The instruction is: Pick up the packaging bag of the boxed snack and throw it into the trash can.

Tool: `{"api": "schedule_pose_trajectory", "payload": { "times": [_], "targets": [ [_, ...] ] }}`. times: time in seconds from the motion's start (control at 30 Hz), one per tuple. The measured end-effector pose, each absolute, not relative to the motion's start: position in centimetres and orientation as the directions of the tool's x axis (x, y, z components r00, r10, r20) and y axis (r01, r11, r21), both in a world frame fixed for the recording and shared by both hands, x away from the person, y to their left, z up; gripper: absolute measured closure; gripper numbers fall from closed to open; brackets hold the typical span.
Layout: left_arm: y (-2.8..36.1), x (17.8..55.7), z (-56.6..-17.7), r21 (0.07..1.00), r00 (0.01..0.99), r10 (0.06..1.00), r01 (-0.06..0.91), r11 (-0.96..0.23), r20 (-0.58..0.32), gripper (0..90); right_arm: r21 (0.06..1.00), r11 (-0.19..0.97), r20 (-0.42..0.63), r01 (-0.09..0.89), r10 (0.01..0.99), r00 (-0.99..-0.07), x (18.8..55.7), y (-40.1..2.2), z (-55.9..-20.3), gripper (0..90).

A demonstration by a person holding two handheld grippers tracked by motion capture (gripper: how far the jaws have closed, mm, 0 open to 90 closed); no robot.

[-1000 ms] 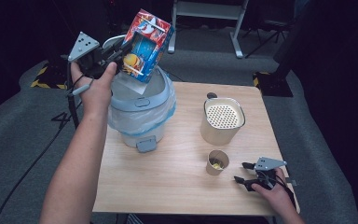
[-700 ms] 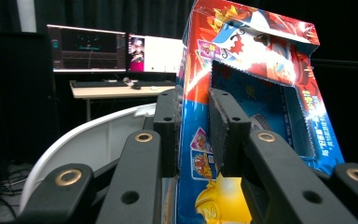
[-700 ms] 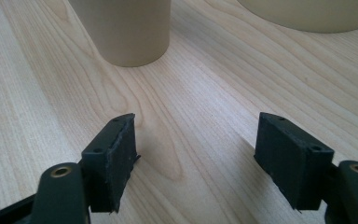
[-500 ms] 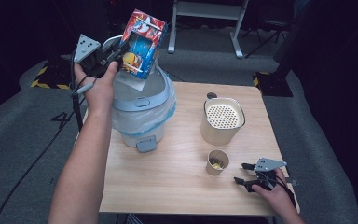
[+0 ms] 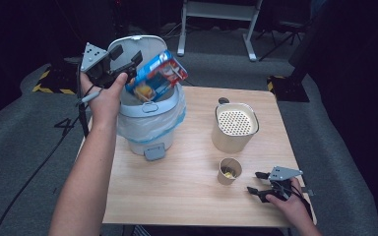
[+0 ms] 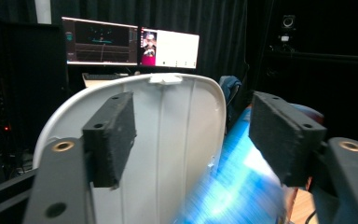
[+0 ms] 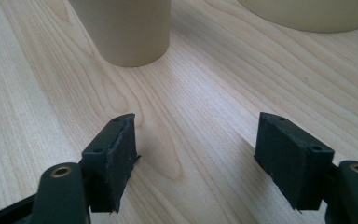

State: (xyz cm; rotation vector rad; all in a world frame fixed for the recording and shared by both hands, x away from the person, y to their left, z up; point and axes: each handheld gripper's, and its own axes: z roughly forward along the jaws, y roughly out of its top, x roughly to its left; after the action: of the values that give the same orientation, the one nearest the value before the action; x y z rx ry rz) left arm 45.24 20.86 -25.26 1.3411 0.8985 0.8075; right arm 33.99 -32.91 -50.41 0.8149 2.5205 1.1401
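A blue and red snack box (image 5: 156, 76) tilts on its side over the mouth of a white pedal bin (image 5: 147, 128) with a plastic liner. My left gripper (image 5: 126, 54) is just left of the box, above the bin. Its jaws have just been opening and now stand wide apart. In the left gripper view (image 6: 193, 135) the box (image 6: 242, 186) is a blue blur low between the pads, and neither pad presses on it. Behind it stands the bin's raised lid (image 6: 168, 140). My right gripper (image 5: 256, 182) rests open on the table (image 5: 187, 196), nothing between its jaws (image 7: 196, 154).
A small paper cup (image 5: 229, 170) (image 7: 130, 28) stands just ahead of the right gripper. A cream pot with a perforated lid (image 5: 234, 125) (image 7: 307, 9) sits behind it. Monitors (image 6: 130, 44) glow beyond the bin. Dark floor surrounds the table.
The left jaws spread apart and let go of the box. It has tipped from upright onto its side and dropped toward the bin's mouth. The right gripper has not moved.
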Motion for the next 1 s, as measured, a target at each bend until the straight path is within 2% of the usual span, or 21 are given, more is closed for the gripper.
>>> {"api": "schedule_pose_trajectory", "payload": {
  "times": [0.4, 0.8, 1.0],
  "targets": [
    [21.3, 43.0, -25.3, 0.998, 0.505, 0.863, 0.032, -0.046, 0.024, 29.5, 0.752, 0.534, -0.002, 0.387, 0.589, -0.808, 34.0, -32.9, -50.4, 29.3],
    [22.6, 38.0, -26.8, 0.990, 0.618, 0.785, 0.081, -0.118, 0.043, 28.9, 0.750, 0.535, 0.001, 0.388, 0.586, -0.810, 34.0, -32.9, -50.4, 28.7],
    [22.8, 35.4, -27.9, 0.983, 0.643, 0.764, 0.101, -0.154, 0.054, 27.8, 0.746, 0.538, 0.003, 0.392, 0.586, -0.810, 34.1, -32.7, -50.4, 24.6]
  ]
}}
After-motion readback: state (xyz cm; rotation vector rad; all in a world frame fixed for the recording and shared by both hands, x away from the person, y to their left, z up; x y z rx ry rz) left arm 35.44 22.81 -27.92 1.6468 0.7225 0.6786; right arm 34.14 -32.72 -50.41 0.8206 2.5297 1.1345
